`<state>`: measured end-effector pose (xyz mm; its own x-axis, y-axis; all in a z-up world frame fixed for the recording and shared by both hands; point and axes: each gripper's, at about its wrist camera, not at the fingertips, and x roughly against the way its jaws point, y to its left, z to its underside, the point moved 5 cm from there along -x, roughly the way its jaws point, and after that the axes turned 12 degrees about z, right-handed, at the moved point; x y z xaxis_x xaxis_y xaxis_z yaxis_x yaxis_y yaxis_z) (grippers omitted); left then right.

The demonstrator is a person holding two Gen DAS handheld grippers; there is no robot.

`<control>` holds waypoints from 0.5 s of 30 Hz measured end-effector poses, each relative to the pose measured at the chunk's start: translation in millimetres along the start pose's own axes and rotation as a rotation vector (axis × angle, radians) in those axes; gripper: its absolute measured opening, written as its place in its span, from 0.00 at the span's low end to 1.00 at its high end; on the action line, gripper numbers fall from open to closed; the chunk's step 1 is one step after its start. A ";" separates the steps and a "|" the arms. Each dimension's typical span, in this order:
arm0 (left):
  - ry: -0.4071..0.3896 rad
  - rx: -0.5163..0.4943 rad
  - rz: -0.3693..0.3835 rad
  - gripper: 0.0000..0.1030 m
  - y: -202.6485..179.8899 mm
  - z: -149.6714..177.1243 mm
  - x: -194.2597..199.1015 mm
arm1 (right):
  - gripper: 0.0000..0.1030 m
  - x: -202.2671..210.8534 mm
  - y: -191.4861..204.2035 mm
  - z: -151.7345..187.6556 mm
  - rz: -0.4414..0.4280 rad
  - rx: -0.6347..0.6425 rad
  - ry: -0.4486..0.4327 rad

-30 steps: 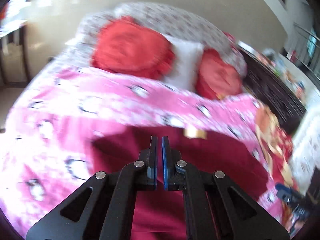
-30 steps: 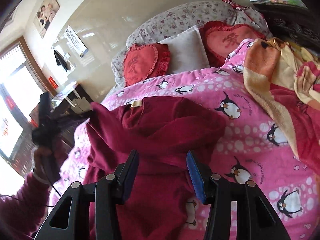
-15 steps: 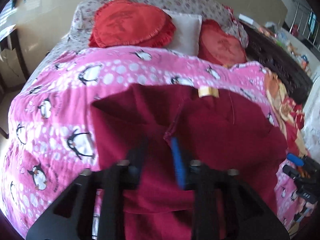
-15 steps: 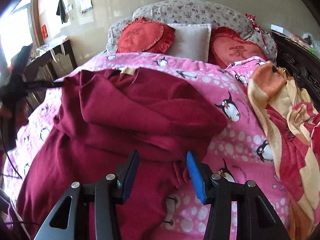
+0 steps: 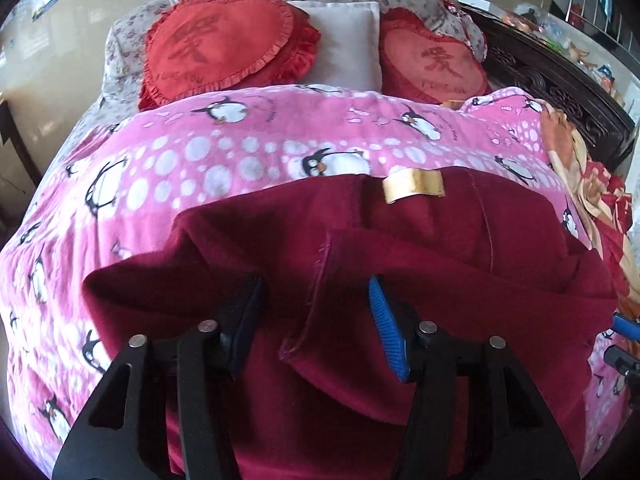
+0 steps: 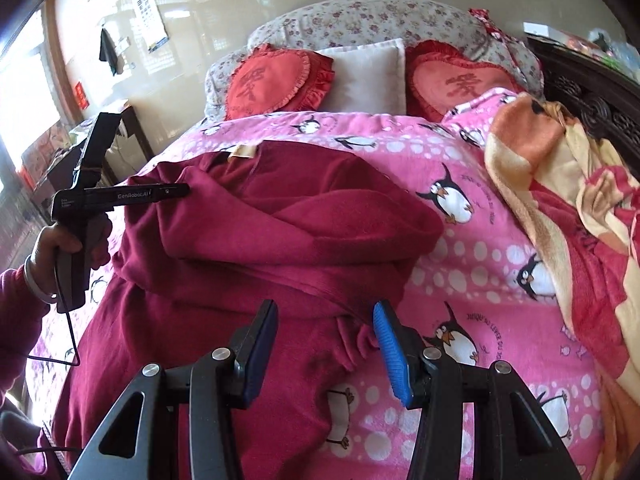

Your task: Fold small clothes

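At the far left of the right wrist view, the person's left hand [image 6: 68,248] holds the left gripper [image 5: 316,312] out over the near-left part of the dark red garment [image 6: 280,232]. Its jaws are spread, with nothing between them; in its own view they hang just above a folded-over edge and seam, which suggests it is either letting go of a layer or lining up for the next hold.

The garment lies on the bed, across the pink penguin blanket [image 6: 500,288], roughly in the middle. Its collar end, marked by a tan label [image 5: 414,186], points toward the pillows. One part is already folded over the body, forming a thick rounded flap, so the fold looks partly done and still loose.

Further right, the right gripper [image 6: 326,340] hovers low over the garment's near-right edge, where the cloth bunches into small ruffles. Its jaws are also spread and pinch nothing. That position looks chosen to take the rumpled hem and draw it flat or over.

At the far right, an orange and red blanket [image 6: 568,184] lies heaped along the bed's side, apart from the garment.
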<state>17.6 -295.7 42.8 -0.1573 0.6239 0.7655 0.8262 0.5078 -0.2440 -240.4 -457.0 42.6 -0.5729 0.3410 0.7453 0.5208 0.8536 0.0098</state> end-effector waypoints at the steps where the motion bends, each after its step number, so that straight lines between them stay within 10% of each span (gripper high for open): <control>1: 0.020 -0.003 0.034 0.04 -3.4 -0.7 -2.8 | 0.46 -0.1 -0.9 1.0 0.008 0.004 -0.001; 10: -0.089 0.147 0.071 0.04 12.3 -18.7 47.0 | 0.46 -5.6 -7.5 1.1 0.060 0.022 -0.030; 15: -0.139 0.232 0.066 0.04 30.2 -14.2 82.0 | 0.09 -2.6 -6.6 -19.3 0.073 0.007 -0.097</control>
<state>37.3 -237.6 106.7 -0.1928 0.7276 0.6583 0.6938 0.5755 -0.4330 -230.1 -471.2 53.5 -0.5919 0.4388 0.6761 0.5596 0.8274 -0.0471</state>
